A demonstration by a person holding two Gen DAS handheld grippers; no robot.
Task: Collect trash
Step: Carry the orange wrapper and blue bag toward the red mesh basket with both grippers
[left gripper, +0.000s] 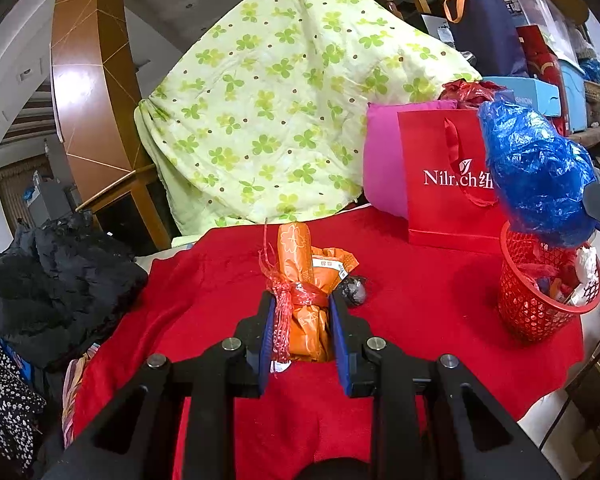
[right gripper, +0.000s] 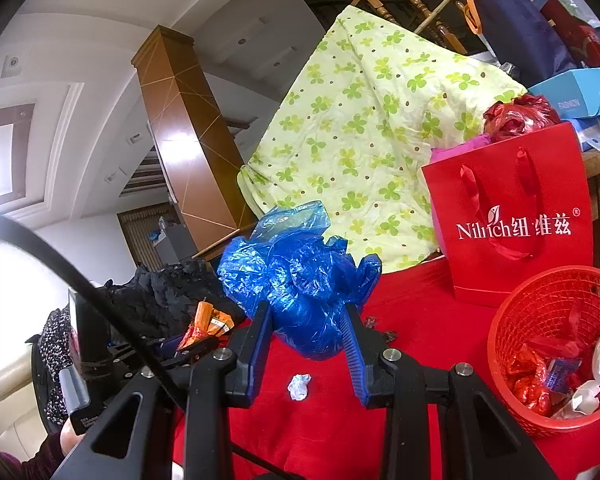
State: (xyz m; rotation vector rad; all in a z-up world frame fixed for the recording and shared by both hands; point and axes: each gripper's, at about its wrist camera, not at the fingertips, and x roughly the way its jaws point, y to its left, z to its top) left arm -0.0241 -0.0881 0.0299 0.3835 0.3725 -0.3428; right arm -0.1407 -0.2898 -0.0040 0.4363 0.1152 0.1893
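My left gripper (left gripper: 302, 308) is shut on an orange wrapper bundle (left gripper: 304, 276) tied with red mesh, resting on the red cloth (left gripper: 420, 304). My right gripper (right gripper: 308, 320) is shut on a crumpled blue plastic bag (right gripper: 300, 280) and holds it above the cloth; in the left wrist view the blue bag (left gripper: 536, 172) hangs just over the red mesh basket (left gripper: 540, 308). The basket (right gripper: 548, 312) holds several wrappers and white paper. A small white paper ball (right gripper: 299, 386) lies on the cloth under my right gripper. A dark crumpled scrap (left gripper: 354, 290) lies right of the orange bundle.
A red paper gift bag (left gripper: 444, 184) stands behind the basket, with a pink cushion (left gripper: 382, 160) beside it. A green clover-print quilt (left gripper: 284, 100) rises at the back. Black clothing (left gripper: 56, 284) is piled at the left. Boxes and bags (left gripper: 540, 48) are stacked at the back right.
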